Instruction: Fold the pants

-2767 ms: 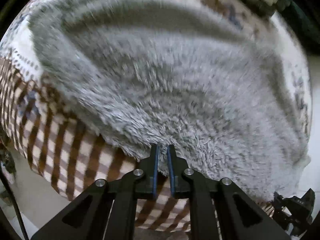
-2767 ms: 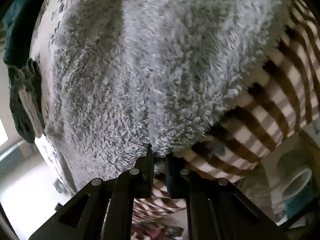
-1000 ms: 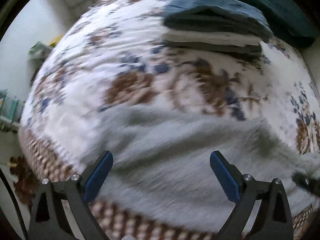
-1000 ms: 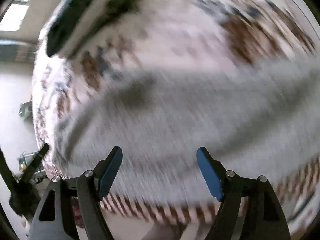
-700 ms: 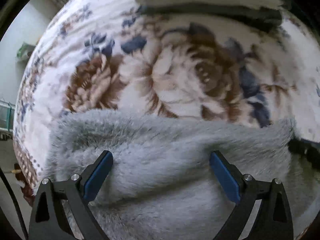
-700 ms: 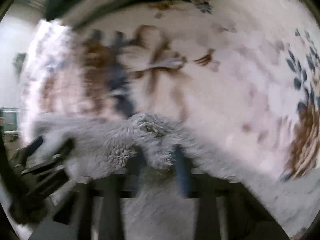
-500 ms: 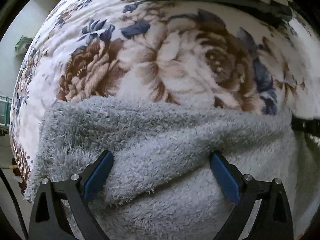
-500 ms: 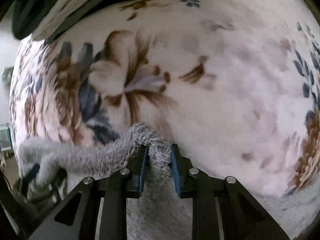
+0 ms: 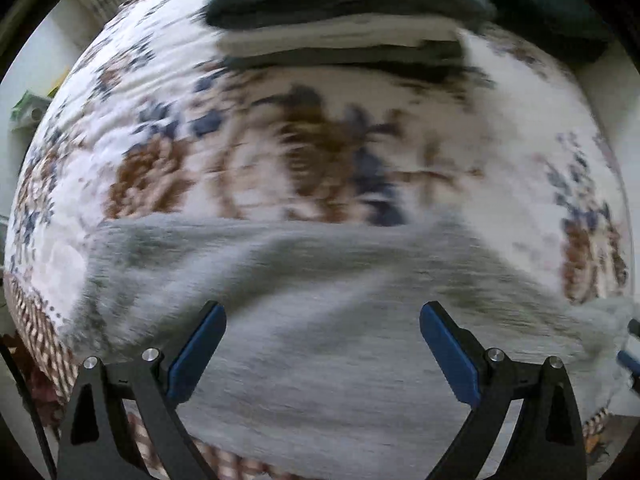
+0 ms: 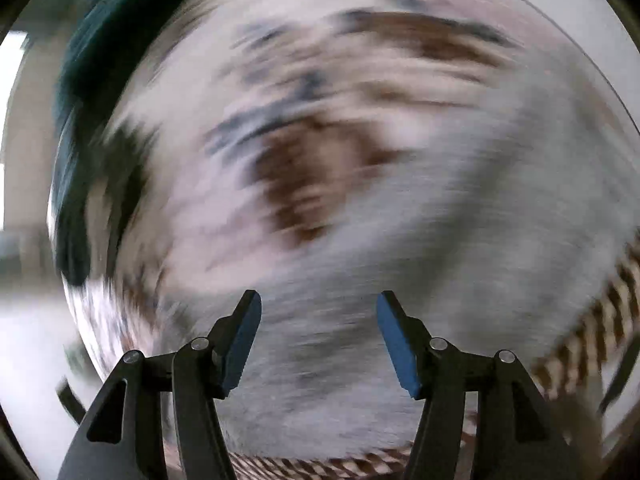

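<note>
Left gripper (image 9: 322, 346), left wrist view: jaws spread wide, blue pads clear of any cloth, nothing held. Grey fleece pants (image 9: 320, 300) lie beneath and ahead of the fingers as one broad band across the floral bedspread (image 9: 168, 92), with their far edge lying doubled ahead of the pads (blur hides the exact layering). Beyond that edge, well apart, sits a stack of folded clothes (image 9: 344, 20). At the far right rim, a sliver of the other tool shows beside the end of the pants.

Right gripper (image 10: 319, 338), right wrist view: jaws stand apart, having just been opening, with no cloth between the pads. Heavy motion blur smears everything; grey fleece fills the area under and to the right of the fingers, the bedspread lies ahead, and a dark green mass occupies the upper left (identity unclear).

Progress, as a judgement: one fold appears laid down and released, since both tools are empty above a shortened garment. Remaining work is probably another fold, then smoothing.
</note>
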Demonstrator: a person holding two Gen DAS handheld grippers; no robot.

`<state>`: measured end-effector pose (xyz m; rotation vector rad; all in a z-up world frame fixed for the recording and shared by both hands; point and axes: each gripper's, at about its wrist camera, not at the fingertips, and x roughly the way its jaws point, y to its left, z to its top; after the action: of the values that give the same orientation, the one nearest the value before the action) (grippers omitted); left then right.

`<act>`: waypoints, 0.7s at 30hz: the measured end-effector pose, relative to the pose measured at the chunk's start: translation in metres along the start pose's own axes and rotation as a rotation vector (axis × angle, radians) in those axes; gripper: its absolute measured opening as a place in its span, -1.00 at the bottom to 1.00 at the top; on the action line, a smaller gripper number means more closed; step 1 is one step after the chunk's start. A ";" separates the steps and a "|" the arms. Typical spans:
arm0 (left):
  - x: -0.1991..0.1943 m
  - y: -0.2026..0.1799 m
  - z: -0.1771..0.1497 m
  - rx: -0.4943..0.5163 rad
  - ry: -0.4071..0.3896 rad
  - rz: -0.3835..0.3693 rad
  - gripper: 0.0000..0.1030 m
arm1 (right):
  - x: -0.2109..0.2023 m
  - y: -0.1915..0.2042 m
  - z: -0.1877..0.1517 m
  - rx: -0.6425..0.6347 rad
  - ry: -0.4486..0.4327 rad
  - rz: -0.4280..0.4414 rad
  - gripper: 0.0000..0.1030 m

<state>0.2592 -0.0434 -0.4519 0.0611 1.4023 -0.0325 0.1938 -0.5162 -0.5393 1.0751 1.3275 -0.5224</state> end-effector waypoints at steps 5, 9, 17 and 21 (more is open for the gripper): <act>-0.003 -0.084 -0.007 0.088 0.009 -0.010 0.93 | -0.017 -0.048 0.042 0.087 -0.036 0.019 0.22; -0.003 -0.135 -0.010 0.152 -0.009 0.016 0.93 | 0.004 -0.017 0.070 -0.060 0.072 -0.029 0.22; 0.006 -0.210 0.000 0.098 0.014 0.034 0.93 | -0.028 -0.036 0.164 -0.137 -0.023 -0.253 0.22; 0.012 -0.255 0.002 0.117 0.024 0.011 0.93 | -0.002 -0.086 0.198 0.020 0.056 -0.191 0.22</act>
<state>0.2486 -0.2980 -0.4697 0.1661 1.4231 -0.1050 0.2236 -0.7251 -0.5870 0.9908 1.4862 -0.6519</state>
